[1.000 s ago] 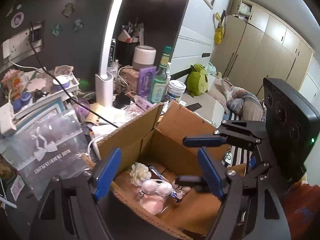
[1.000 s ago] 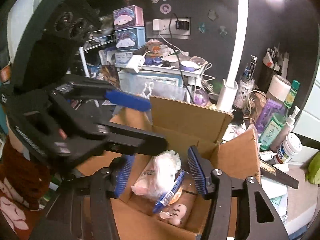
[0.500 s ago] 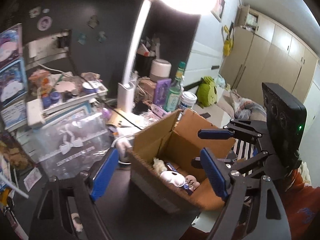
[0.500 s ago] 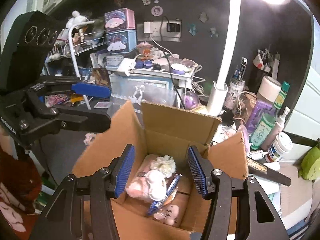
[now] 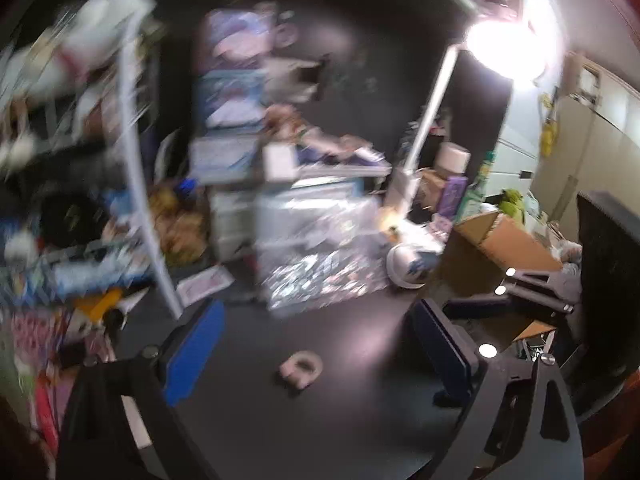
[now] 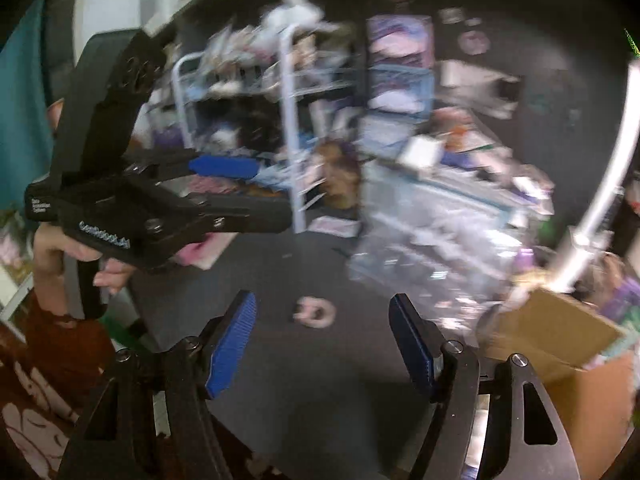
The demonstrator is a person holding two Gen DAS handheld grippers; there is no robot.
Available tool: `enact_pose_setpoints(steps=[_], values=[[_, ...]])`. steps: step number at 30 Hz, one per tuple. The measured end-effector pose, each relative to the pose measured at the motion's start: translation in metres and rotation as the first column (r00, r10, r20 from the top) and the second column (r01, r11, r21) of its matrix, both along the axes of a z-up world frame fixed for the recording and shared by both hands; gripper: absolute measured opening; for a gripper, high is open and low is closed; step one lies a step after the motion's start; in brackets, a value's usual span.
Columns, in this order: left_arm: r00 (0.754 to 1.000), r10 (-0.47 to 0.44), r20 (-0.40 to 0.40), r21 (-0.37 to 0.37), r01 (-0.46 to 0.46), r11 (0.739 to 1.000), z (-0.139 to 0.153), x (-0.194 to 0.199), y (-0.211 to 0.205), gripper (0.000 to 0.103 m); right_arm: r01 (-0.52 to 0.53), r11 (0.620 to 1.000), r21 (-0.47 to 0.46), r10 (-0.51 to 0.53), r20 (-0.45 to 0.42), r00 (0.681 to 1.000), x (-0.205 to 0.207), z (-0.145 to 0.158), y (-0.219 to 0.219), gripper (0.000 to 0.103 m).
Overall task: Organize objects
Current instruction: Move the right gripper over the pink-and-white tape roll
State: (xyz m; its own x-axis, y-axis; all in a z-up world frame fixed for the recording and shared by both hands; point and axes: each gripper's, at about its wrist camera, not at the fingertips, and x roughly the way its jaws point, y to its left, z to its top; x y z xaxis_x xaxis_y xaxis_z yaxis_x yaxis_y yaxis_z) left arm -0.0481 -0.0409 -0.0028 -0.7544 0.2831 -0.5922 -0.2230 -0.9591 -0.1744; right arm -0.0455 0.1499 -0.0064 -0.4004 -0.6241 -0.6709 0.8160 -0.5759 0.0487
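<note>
A small soft pink ring (image 5: 301, 367) lies on the smooth dark desk (image 5: 320, 420). Both hand-held grippers, left (image 5: 316, 356) and right (image 6: 323, 346), are opening with nothing between their jaws.

My left wrist camera looks forward and down along its hand-held gripper (image 5: 316, 354) at the dark worktop (image 5: 360, 408), close above it, cardboard box (image 5: 500, 240) at right. My right wrist camera faces the same way from beside it, over its own hand-held gripper (image 6: 322, 354). Both views share the small pink item (image 5: 301, 367) (image 6: 315, 312), the worktop and the blurred clutter behind.
</note>
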Motion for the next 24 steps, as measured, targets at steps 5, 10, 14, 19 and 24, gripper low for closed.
enact_pose_setpoints(steps=[5,10,14,19,24], values=[[0.995,0.069,0.071,-0.003,-0.069,0.998,-0.037,0.006,-0.032,0.094,-0.011,0.998,0.058,0.008,0.064,0.998,-0.009,-0.054,-0.043,0.073],[0.989,0.083,0.120,0.012,-0.085,0.996,-0.063,0.009,-0.045,0.094,0.052,0.991,0.121,-0.063,0.089,0.994,-0.033,-0.109,-0.068,0.073],[0.984,0.093,0.150,0.013,-0.096,0.995,-0.078,0.008,-0.051,0.094,0.080,0.978,0.192,-0.095,0.070,0.993,-0.050,-0.137,-0.080,0.073],[0.980,0.093,0.173,0.021,-0.098,0.995,-0.088,0.005,-0.055,0.094,0.077,0.974,0.214,-0.096,0.082,0.992,-0.062,-0.151,-0.088,0.065],[0.980,0.090,0.177,0.038,-0.098,0.994,-0.090,0.001,-0.059,0.094,0.083,0.975,0.207,-0.100,0.071,0.993,-0.067,-0.152,-0.089,0.048]])
